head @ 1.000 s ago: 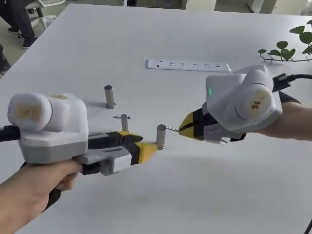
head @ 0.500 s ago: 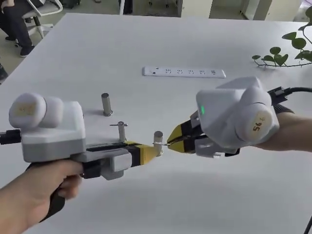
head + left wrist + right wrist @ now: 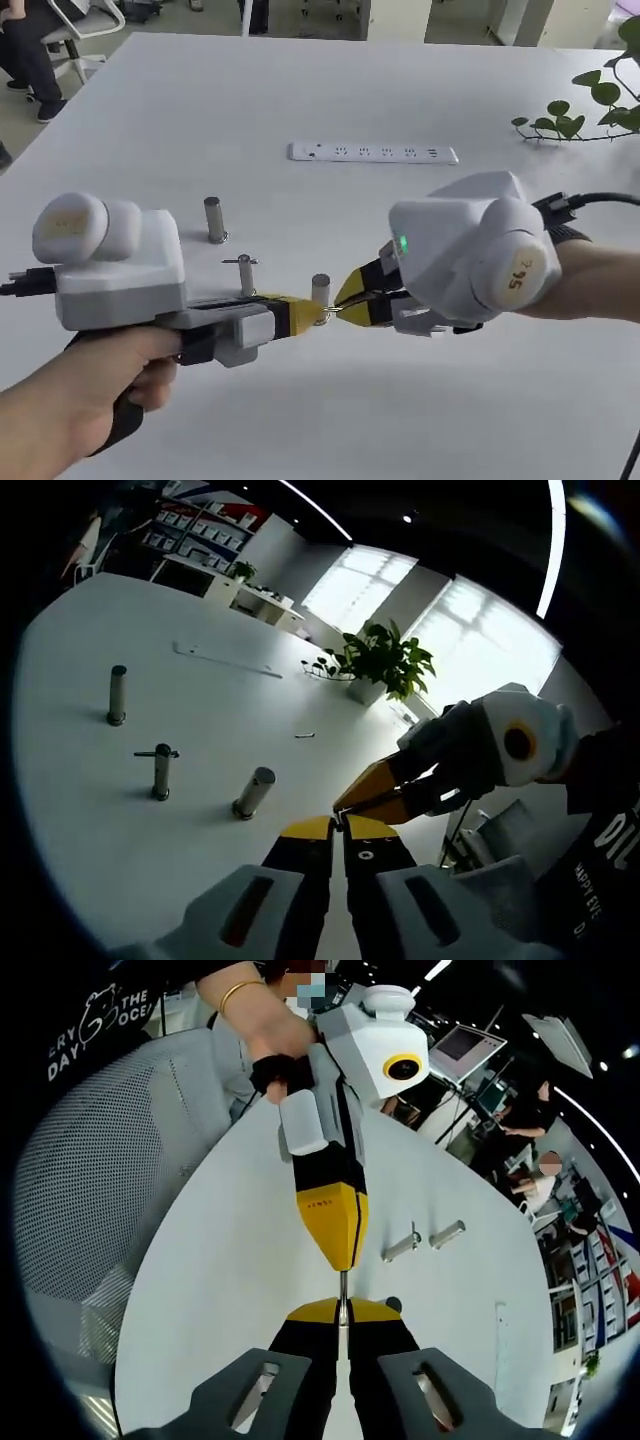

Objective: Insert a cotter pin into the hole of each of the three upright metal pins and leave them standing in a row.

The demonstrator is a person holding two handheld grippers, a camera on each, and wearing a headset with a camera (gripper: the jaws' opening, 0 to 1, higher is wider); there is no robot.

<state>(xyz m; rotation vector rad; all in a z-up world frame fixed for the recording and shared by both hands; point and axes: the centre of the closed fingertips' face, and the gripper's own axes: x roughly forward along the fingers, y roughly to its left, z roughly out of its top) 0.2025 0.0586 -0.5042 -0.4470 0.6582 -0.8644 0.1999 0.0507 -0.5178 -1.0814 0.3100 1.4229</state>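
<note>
The right gripper (image 3: 342, 1312) is pinching one end of a cotter pin (image 3: 342, 1287); its jaws are closing fully on the thin wire, with no gap showing between them. The left gripper (image 3: 340, 828) is pointing at it tip to tip. Its jaws are also pressing together, and they appear to be gripping the opposite end of the same cotter pin. The cotter pin is spanning the short gap between the two yellow tips, above the white table (image 3: 420, 400) and not touching it.

The near metal pin (image 3: 320, 289) is standing upright just behind the two tips. In the left gripper view it is standing apart from the cotter pin, with nothing passing through it. The middle metal pin (image 3: 246, 278) is standing upright to the left, carrying a second cotter pin (image 3: 240, 260) crosswise through its top. The far metal pin (image 3: 214, 219) is standing upright beyond it. The three are forming a slanted row, well apart from one another.

A power strip (image 3: 373, 153) is lying flat farther back on the table. A plant (image 3: 590, 105) is trailing over the right edge.
</note>
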